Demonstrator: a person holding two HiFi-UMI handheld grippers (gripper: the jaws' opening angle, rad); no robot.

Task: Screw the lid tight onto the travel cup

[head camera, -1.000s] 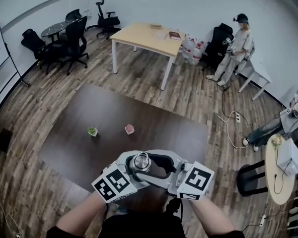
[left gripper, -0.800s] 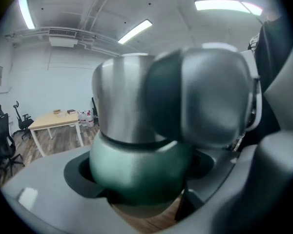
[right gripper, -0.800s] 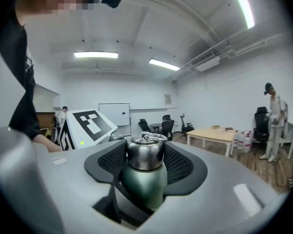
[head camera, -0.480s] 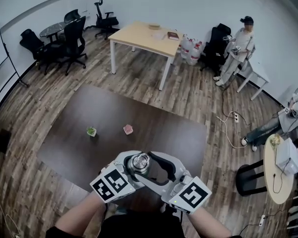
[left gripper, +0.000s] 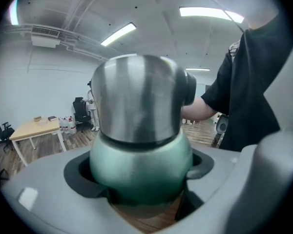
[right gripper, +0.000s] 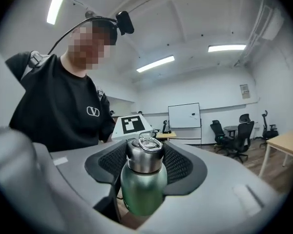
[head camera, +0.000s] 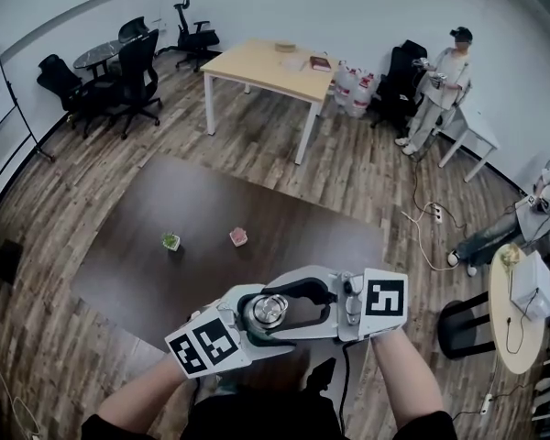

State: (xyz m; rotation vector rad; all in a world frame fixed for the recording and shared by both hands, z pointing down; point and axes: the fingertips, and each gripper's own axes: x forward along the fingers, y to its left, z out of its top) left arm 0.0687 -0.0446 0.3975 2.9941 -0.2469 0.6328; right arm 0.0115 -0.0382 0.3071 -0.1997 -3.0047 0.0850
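Standing upright over the near edge of the table [head camera: 211, 218], the cup [left gripper: 141, 165] is clamped round its green body by the left gripper [head camera: 249, 324], jaws wide. The right gripper [head camera: 289, 312] reaches in sideways, its jaws just closing on the steel lid [right gripper: 145, 155] on top.

The left tongs [left gripper: 139, 172] hide the base of the travel cup [left gripper: 141, 165]; the green thing [head camera: 170, 242] and the pink thing [head camera: 239, 237] are too small to tell.
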